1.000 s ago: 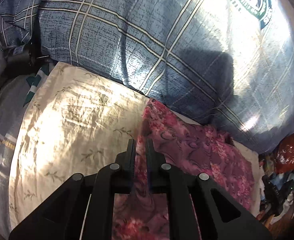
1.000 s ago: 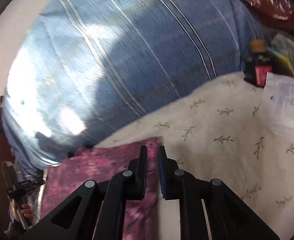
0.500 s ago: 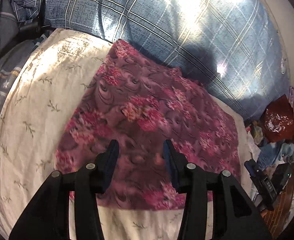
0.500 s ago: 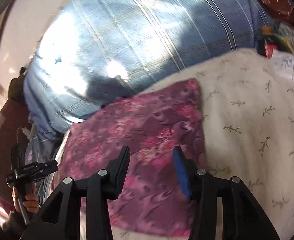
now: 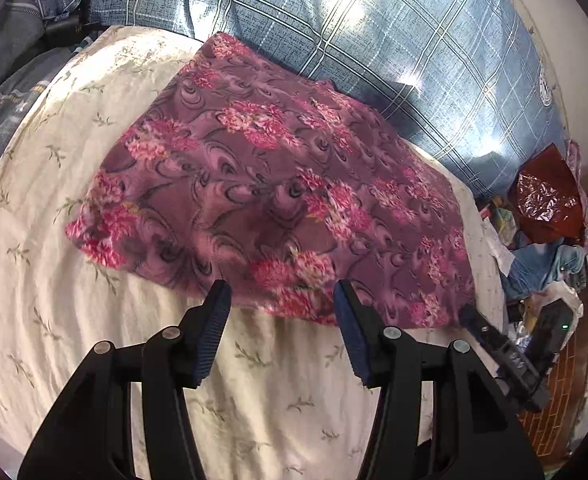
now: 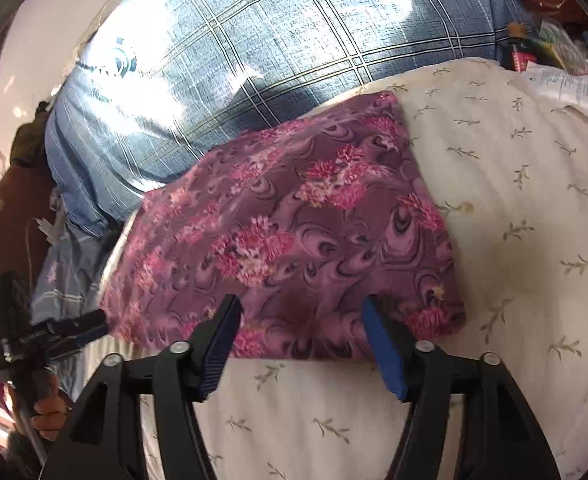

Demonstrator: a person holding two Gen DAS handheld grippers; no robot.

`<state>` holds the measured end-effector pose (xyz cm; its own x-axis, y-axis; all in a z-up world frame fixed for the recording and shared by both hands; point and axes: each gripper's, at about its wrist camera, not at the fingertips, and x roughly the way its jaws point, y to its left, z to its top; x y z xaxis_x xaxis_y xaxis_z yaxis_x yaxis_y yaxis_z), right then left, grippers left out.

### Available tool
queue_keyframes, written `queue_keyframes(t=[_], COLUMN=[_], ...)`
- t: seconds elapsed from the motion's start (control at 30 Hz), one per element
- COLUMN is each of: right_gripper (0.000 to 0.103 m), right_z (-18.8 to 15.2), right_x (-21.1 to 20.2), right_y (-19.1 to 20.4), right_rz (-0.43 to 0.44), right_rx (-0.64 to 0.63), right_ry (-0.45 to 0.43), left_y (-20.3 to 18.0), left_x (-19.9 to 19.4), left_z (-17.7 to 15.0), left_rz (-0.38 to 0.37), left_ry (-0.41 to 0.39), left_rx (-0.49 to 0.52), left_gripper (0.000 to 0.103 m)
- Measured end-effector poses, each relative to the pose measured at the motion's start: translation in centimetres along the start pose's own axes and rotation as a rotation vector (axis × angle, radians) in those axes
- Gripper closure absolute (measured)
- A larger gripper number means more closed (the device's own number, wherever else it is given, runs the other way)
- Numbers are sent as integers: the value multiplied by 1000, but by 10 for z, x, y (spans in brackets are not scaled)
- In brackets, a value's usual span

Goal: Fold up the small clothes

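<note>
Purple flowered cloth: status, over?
Left gripper, right gripper open, just released. Flowered cloth folded flat on cream sheet. Nothing in the way.

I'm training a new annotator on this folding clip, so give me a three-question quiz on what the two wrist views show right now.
1. True or false: the left gripper is clamped on the floral garment.
2. What lies directly under the garment? A) the cream leaf-print sheet B) a wooden table C) the blue plaid bedding
3. Fill in: the right gripper has its jaws ____, with nothing pinched between them.

Key: 1 false, its jaws have just been opening and stand apart near the garment's near edge, nothing gripped. 2 A. 3 open, having just been opening.
</note>
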<state>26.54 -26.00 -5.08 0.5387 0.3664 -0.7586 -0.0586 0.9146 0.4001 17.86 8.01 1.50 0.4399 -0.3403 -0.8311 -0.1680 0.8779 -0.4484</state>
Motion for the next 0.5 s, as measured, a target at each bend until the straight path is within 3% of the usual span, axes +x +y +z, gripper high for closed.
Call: queue_keyframes(t=[0.13, 0.4, 0.5], right_gripper=[31, 1, 0], right_z=[-13, -29, -37], right_x=[2, 9, 14], right_y=[-1, 16, 26], right_rz=[-18, -73, -131], right_rx=[1, -83, -153], right_ry=[-5, 44, 44], left_y=[2, 25, 33], left_x=[-5, -3, 4], left_z=[-10, -22, -24], left_rz=[2, -33, -42], left_ry=[14, 51, 81], left_rx=[-4, -86, -111], left_gripper=[51, 50, 49])
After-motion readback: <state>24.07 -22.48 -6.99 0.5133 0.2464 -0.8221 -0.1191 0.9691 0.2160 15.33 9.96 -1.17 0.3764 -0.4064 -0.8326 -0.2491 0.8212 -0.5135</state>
